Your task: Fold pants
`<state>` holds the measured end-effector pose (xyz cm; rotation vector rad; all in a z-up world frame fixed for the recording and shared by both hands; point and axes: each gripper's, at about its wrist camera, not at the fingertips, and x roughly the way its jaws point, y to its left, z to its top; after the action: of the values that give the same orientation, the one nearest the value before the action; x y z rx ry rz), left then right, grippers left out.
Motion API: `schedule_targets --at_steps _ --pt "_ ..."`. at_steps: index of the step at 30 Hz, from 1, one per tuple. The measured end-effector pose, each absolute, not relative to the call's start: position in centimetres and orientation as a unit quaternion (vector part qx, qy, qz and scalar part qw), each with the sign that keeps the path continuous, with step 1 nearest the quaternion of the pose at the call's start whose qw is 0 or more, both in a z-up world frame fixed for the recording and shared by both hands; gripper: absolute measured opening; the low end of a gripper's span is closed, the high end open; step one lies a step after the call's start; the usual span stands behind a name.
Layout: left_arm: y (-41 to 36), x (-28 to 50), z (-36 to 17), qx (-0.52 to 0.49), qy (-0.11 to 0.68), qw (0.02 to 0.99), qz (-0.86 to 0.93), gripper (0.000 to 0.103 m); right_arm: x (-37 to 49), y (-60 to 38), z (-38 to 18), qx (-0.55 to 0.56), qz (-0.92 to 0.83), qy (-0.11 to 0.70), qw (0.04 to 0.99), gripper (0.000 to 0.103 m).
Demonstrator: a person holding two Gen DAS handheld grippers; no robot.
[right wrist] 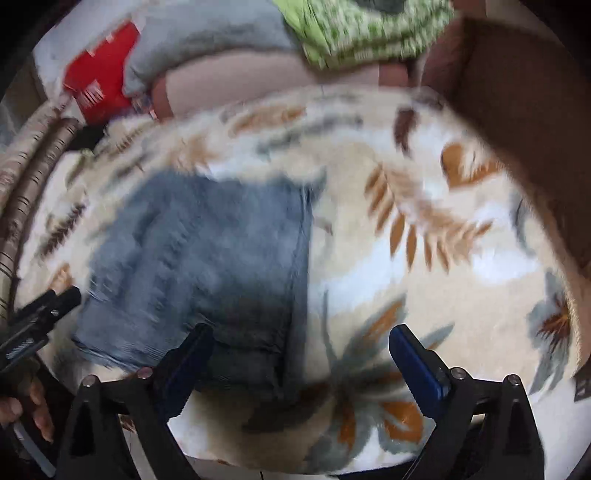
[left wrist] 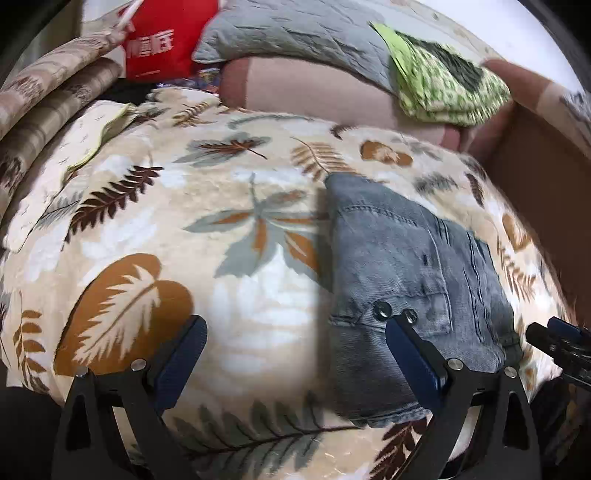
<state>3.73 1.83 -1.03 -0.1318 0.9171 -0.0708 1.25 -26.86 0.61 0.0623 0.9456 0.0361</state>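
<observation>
The grey-blue denim pants lie folded into a compact rectangle on the leaf-patterned blanket. In the left wrist view they sit right of centre, under my right-hand finger. My left gripper is open and empty above the blanket, just left of the pants. In the blurred right wrist view the pants lie left of centre. My right gripper is open and empty, its left finger over the pants' near edge. Each gripper shows at the other view's edge: the right gripper and the left gripper.
At the back lie a grey quilted pillow, a green patterned cloth, a pink cushion and a red bag. Striped bedding is at the left. A brown box stands at the right.
</observation>
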Motion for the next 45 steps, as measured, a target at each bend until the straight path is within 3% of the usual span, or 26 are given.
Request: schedule_targets --at_steps 3,5,14,22,26,31,37,38,39,41,42,45 --pt "1.8 4.5 -3.1 -0.052 0.482 0.874 -0.043 0.098 1.7 -25.5 0.1 0.005 0.029 0.447 0.894 0.1" --pt "2.9 4.4 -3.0 -0.094 0.482 0.869 -0.054 0.097 3.1 -24.4 -4.1 -0.041 0.015 0.512 0.858 0.1" --pt "8.0 5.1 -1.8 -0.21 0.456 0.863 -0.056 0.097 3.2 -31.2 0.7 0.125 0.034 0.463 0.877 0.101" --pt "6.1 7.0 -2.6 -0.277 0.48 0.816 -0.166 0.097 5.0 -35.5 -4.7 0.391 0.183 0.478 0.765 0.1" --pt "4.5 9.3 -2.4 -0.287 0.488 0.798 -0.206 0.097 7.1 -35.2 -5.0 0.412 0.215 0.474 0.748 0.098" --pt "2.2 11.8 -2.8 -0.294 0.511 0.771 -0.239 0.097 9.8 -35.1 -7.1 0.432 0.231 0.495 0.718 0.084" --pt "0.0 13.4 -4.4 -0.253 0.544 0.767 -0.23 0.097 11.1 -33.4 -8.3 0.393 0.24 0.523 0.717 0.084" --pt "-0.3 13.6 -4.7 -0.25 0.547 0.765 -0.23 0.095 11.2 -33.2 -8.3 0.389 0.239 0.525 0.718 0.084" --pt "-0.5 13.7 -4.9 -0.245 0.55 0.765 -0.23 0.082 11.4 -32.8 -8.3 0.384 0.238 0.528 0.719 0.084" --pt "-1.2 13.7 -5.0 -0.209 0.56 0.774 -0.21 0.066 11.8 -31.9 -8.2 0.365 0.228 0.539 0.724 0.081" --pt "-1.4 13.6 -5.1 -0.191 0.562 0.779 -0.202 0.056 11.9 -31.4 -7.9 0.349 0.216 0.548 0.729 0.076" --pt "-1.1 13.4 -5.2 -0.185 0.56 0.784 -0.195 0.05 12.2 -30.2 -7.6 0.305 0.19 0.569 0.739 0.051"
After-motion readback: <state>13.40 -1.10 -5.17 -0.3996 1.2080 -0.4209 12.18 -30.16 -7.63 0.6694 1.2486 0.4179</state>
